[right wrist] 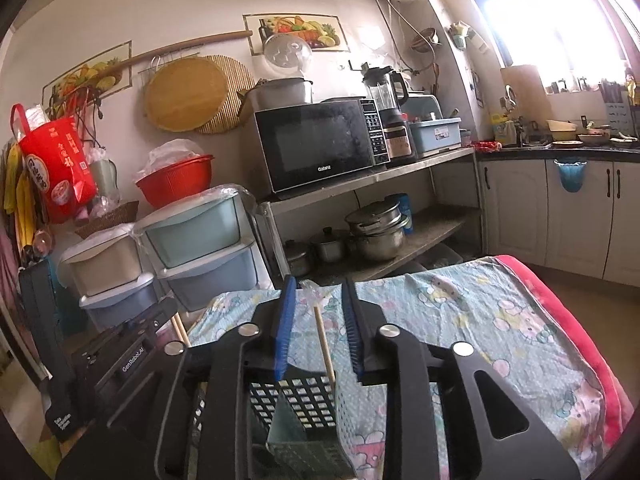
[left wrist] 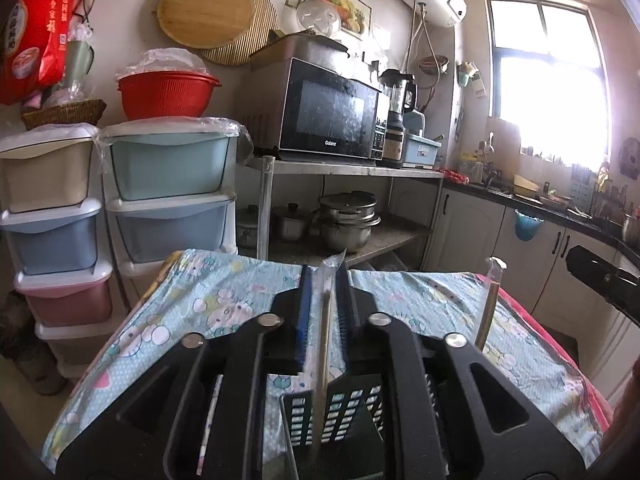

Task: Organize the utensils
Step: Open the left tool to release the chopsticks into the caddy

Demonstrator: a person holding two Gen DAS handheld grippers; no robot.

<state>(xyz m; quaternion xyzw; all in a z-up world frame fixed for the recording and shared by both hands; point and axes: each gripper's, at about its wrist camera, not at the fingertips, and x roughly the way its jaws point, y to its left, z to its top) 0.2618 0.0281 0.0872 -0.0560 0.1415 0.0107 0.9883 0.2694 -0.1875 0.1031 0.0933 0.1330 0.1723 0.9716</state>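
Observation:
In the left wrist view my left gripper (left wrist: 323,276) stands over a black slotted utensil basket (left wrist: 352,404). A thin plastic-wrapped stick (left wrist: 325,320) rises out of the basket between its jaws, which stand slightly apart and do not press it. In the right wrist view my right gripper (right wrist: 320,292) is open wider, with a wooden chopstick (right wrist: 323,344), plastic-wrapped at the top, standing free between the pads, its lower end in the basket (right wrist: 300,400). Each view shows the other gripper at its edge: the right one (left wrist: 576,258) and the left one (right wrist: 170,312).
The basket sits on a table under a light blue cartoon cloth (left wrist: 224,300) with a red blanket edge (right wrist: 580,320) at the right. Behind stand stacked plastic drawers (left wrist: 168,160), a steel shelf with a microwave (left wrist: 328,112) and pots (left wrist: 348,220), and kitchen cabinets (right wrist: 560,208).

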